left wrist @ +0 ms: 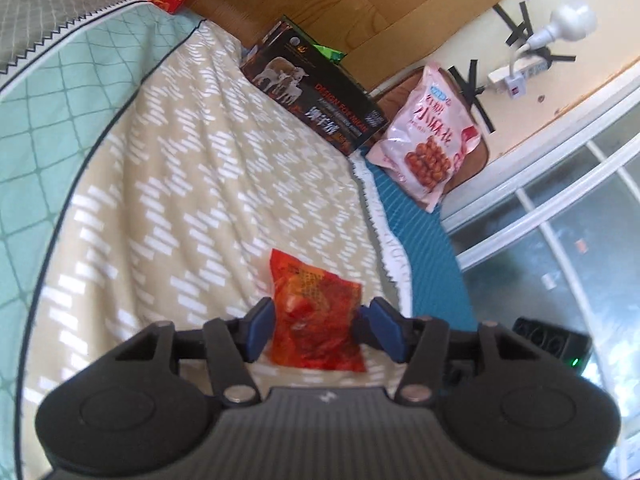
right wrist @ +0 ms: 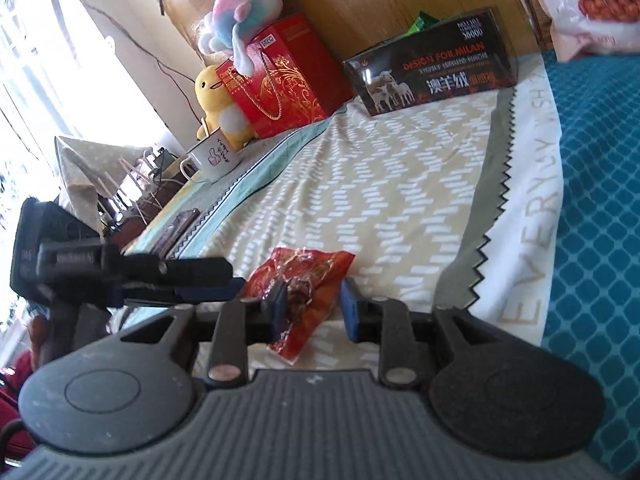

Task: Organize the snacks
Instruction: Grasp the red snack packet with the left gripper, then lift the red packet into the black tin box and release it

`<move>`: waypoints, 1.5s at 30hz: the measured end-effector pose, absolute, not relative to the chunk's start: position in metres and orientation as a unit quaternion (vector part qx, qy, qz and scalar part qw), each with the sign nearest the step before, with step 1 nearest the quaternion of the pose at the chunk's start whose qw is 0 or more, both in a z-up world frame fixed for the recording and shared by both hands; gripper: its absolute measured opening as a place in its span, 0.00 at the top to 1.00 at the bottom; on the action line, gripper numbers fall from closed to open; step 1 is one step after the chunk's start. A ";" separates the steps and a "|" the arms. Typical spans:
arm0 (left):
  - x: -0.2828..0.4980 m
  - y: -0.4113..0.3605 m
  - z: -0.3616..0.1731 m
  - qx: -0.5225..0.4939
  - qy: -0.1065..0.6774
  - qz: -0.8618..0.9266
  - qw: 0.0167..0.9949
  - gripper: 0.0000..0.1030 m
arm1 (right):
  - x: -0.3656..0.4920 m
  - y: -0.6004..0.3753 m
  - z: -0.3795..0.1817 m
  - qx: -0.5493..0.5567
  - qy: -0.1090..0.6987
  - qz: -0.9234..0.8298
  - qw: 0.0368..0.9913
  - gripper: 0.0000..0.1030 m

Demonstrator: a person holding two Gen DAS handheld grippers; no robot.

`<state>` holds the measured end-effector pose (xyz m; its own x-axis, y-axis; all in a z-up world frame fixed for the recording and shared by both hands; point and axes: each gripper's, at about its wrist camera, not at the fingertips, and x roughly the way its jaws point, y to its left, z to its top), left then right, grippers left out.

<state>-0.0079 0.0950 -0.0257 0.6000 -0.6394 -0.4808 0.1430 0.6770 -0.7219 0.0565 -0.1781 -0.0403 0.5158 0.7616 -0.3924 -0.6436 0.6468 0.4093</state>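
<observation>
A small red snack packet (left wrist: 316, 312) lies on the beige patterned bedspread (left wrist: 192, 184). My left gripper (left wrist: 320, 330) is open, with its blue pads on either side of the packet. In the right wrist view the same packet (right wrist: 304, 288) lies between the fingers of my right gripper (right wrist: 314, 310), which is also open around it. The left gripper (right wrist: 132, 276) shows there at the left, reaching toward the packet. A large pink snack bag (left wrist: 430, 136) leans at the head of the bed, beside a dark box (left wrist: 316, 92).
A red gift box (right wrist: 284, 76) with plush toys (right wrist: 240, 12) and a white mug (right wrist: 212, 156) stand at the back left. A green packet (left wrist: 330, 53) sticks up behind the dark box (right wrist: 436, 64). A teal cover (right wrist: 600, 184) borders the right side. A wooden headboard (left wrist: 360, 4) stands behind.
</observation>
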 end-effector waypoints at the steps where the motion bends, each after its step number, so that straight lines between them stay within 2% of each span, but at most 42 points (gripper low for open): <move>1: -0.009 0.095 -0.024 -0.329 0.375 -0.242 0.832 0.53 | 0.054 -0.176 -0.040 0.099 0.272 0.403 0.868 0.68; 3: -0.009 0.093 -0.020 -0.336 0.366 -0.260 0.828 0.58 | 0.051 -0.173 -0.041 0.087 0.264 0.398 0.874 0.68; 4: -0.009 0.092 -0.019 -0.342 0.363 -0.275 0.822 0.66 | 0.051 -0.173 -0.041 0.084 0.262 0.396 0.876 0.68; 5: -0.007 0.089 -0.020 -0.348 0.364 -0.288 0.814 0.67 | 0.051 -0.172 -0.041 0.079 0.260 0.395 0.877 0.68; 10: -0.002 0.073 -0.023 -0.308 0.380 -0.264 0.831 0.67 | 0.049 -0.170 -0.042 0.067 0.253 0.393 0.881 0.68; 15: 0.001 0.094 -0.017 -0.291 0.374 -0.209 0.855 0.67 | 0.051 -0.173 -0.043 0.080 0.259 0.398 0.877 0.67; 17: 0.002 0.100 -0.018 -0.277 0.383 -0.190 0.860 0.60 | 0.054 -0.177 -0.043 0.099 0.268 0.404 0.869 0.65; 20: 0.002 0.106 -0.027 -0.288 0.398 -0.209 0.846 0.55 | 0.062 -0.184 -0.044 0.141 0.285 0.413 0.853 0.65; 25: 0.006 0.096 -0.034 -0.313 0.407 -0.243 0.823 0.57 | 0.068 -0.189 -0.046 0.177 0.299 0.422 0.837 0.65; 27: 0.009 0.089 -0.034 -0.316 0.407 -0.251 0.820 0.62 | 0.067 -0.190 -0.046 0.177 0.298 0.422 0.837 0.65; 31: 0.013 0.080 -0.036 -0.312 0.403 -0.254 0.822 0.81 | 0.065 -0.190 -0.046 0.179 0.297 0.423 0.837 0.65; 34: 0.015 0.084 -0.035 -0.326 0.397 -0.257 0.818 0.84 | 0.067 -0.193 -0.046 0.186 0.299 0.426 0.833 0.63; 37: 0.014 0.094 -0.033 -0.356 0.386 -0.280 0.804 0.87 | 0.066 -0.193 -0.045 0.190 0.300 0.438 0.826 0.53; 39: 0.014 0.100 -0.031 -0.376 0.376 -0.293 0.795 0.87 | 0.065 -0.194 -0.044 0.194 0.297 0.457 0.816 0.36; 41: 0.015 0.105 -0.030 -0.399 0.368 -0.308 0.781 0.87 | 0.063 -0.195 -0.043 0.210 0.293 0.471 0.805 0.29; 45: 0.015 0.105 -0.027 -0.414 0.359 -0.332 0.768 0.87 | 0.068 -0.191 -0.045 0.242 0.304 0.498 0.775 0.31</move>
